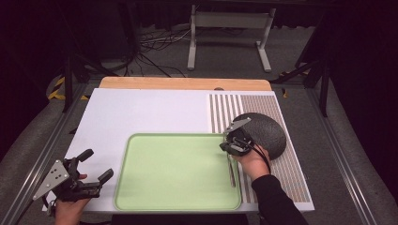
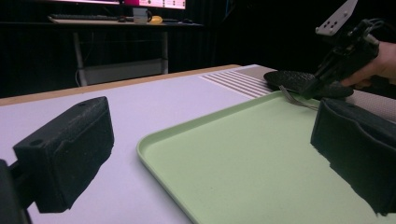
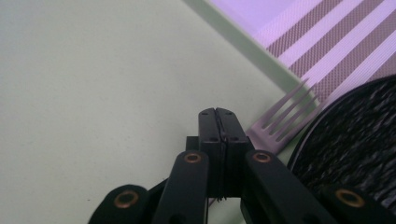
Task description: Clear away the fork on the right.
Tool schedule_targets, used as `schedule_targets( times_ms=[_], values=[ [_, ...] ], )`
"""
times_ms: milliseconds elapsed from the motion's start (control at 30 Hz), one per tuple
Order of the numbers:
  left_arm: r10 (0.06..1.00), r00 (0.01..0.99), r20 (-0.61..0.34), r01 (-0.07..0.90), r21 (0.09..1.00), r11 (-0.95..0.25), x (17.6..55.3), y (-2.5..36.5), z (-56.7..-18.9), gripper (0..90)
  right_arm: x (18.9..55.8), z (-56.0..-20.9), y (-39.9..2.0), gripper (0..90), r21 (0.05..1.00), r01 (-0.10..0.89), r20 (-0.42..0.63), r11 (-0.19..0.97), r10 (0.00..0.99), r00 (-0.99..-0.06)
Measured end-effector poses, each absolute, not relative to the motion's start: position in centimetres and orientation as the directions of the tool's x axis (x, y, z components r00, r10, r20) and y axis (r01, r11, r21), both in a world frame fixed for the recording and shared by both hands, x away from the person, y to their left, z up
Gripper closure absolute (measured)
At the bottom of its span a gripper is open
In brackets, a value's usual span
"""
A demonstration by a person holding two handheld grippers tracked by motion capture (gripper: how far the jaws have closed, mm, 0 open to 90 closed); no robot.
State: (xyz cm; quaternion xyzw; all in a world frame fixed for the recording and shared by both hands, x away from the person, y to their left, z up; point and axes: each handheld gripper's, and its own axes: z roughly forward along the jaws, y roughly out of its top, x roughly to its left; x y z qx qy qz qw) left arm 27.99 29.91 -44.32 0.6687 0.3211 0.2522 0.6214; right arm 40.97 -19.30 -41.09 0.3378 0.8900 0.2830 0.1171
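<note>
A metal fork [image 1: 231, 173] lies along the right side of the pale green tray [image 1: 123, 178], with its tines [image 3: 285, 119] by the tray rim [image 3: 233, 28]. My right gripper [image 1: 226, 146] is shut on the fork's neck, jaws pressed together [image 3: 218, 114]. The left gripper view shows the right gripper [image 2: 312, 91] holding the fork [image 2: 292, 97] with the tines slightly raised. A dark textured round plate [image 1: 267, 133] sits just right of it. My left gripper [image 1: 97, 165] hovers open off the tray's left edge [image 2: 154, 154], nothing between its pads [image 2: 70, 154].
The tray rests on a white board [image 1: 141, 112] with a striped placemat [image 1: 225, 110] on its right part. A wooden edge [image 1: 183, 83] runs along the back. Metal frame rails flank the table, and cables lie on the floor beyond.
</note>
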Motion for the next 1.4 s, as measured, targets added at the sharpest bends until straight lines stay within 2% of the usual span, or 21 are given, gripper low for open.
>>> schedule_targets(
  times_ms=[133,200,233,267,467,633,833,1400],
  values=[
    [0.743,0.666,-0.063,0.118,0.993,-0.021,28.0,29.9,-44.3,0.1,40.4,-40.0,-19.3,85.8,0.617,0.5,-0.031,0.607,0.654,-0.756],
    [0.742,0.668,-0.058,0.115,0.993,-0.027,28.0,29.9,-44.3,0.0,39.7,-38.9,-19.4,77.5,0.657,0.466,-0.039,0.593,0.644,-0.764],
    [0.742,0.668,-0.058,0.115,0.993,-0.027,28.0,29.9,-44.3,0.0,39.7,-38.9,-19.4,77.5,0.657,0.466,-0.039,0.593,0.644,-0.764],
    [0.743,0.666,-0.06,0.116,0.993,-0.024,28.0,29.9,-44.3,0.0,39.5,-38.5,-19.5,72.9,0.669,0.453,-0.047,0.589,0.642,-0.766],
    [0.742,0.668,-0.057,0.115,0.993,-0.027,28.0,29.9,-44.3,0.0,38.2,-37.1,-20.3,26.6,0.733,0.381,-0.098,0.564,0.642,-0.761],
    [0.742,0.668,-0.056,0.116,0.993,-0.03,27.9,29.9,-44.3,0.0,37.4,-36.4,-21.4,8.9,0.788,0.333,-0.096,0.518,0.638,-0.764],
    [0.742,0.668,-0.057,0.116,0.993,-0.029,27.9,29.9,-44.3,0.0,36.2,-36.1,-23.4,1.5,0.853,0.289,-0.087,0.435,0.665,-0.742],
    [0.743,0.668,-0.055,0.116,0.993,-0.031,27.9,29.8,-44.3,0.0,33.6,-38.3,-28.4,0.1,0.947,0.167,-0.077,0.273,0.699,-0.711]
  ],
)
